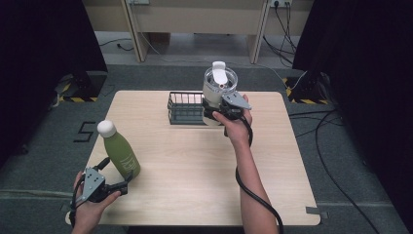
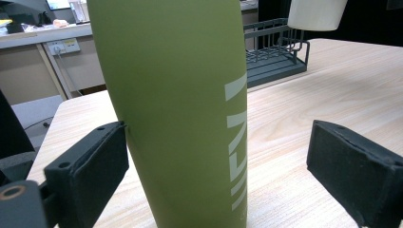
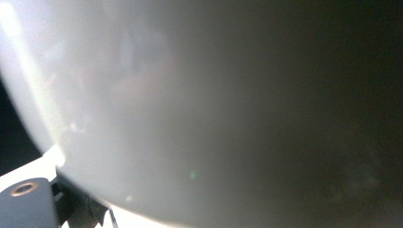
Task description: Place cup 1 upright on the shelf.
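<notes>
Grey floor (image 1: 44,146) (black curtains (image 1: 44,39))

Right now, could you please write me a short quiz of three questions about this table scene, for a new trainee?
1. True or false: the green bottle lies on its side.
2. Which gripper holds the white tumbler? A) left B) right
3. Fill in: the tumbler is held over the dark wire ____.

Key
1. False: it stands upright, between the open jaws of the left gripper; in the left gripper view one pad is at the bottle and the other is apart from it.
2. B, the right gripper.
3. Basket.
</notes>
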Motion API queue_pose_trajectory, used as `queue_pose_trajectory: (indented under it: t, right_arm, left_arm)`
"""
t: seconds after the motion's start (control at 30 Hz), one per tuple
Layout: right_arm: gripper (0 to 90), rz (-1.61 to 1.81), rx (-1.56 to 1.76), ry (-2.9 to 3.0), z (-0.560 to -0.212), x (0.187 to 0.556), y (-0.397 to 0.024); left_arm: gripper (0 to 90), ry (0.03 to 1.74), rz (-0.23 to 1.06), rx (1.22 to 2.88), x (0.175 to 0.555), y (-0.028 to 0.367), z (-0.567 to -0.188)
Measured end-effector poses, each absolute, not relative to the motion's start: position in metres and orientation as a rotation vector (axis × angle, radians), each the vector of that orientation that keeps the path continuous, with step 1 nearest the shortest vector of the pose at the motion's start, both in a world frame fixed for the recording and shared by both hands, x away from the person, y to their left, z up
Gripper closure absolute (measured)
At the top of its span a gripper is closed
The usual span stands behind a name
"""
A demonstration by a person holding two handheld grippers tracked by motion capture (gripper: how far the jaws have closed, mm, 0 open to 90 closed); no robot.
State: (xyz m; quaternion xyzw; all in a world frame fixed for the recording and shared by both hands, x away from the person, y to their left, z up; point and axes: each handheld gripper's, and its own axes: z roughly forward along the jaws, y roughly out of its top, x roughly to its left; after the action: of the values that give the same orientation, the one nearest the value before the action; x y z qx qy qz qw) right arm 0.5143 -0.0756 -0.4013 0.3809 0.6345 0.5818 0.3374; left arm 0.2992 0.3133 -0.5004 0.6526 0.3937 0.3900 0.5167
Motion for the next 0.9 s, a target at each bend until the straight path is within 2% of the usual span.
queue_pose_trajectory:
  t: [0.9]
  right_arm:
    - [9.6,1.502,0.995,1.632,-0.389,0.523,-0.079]
  left_arm:
    - [5.9,0.944,0.935,1.563,0.299,0.313,-0.500]
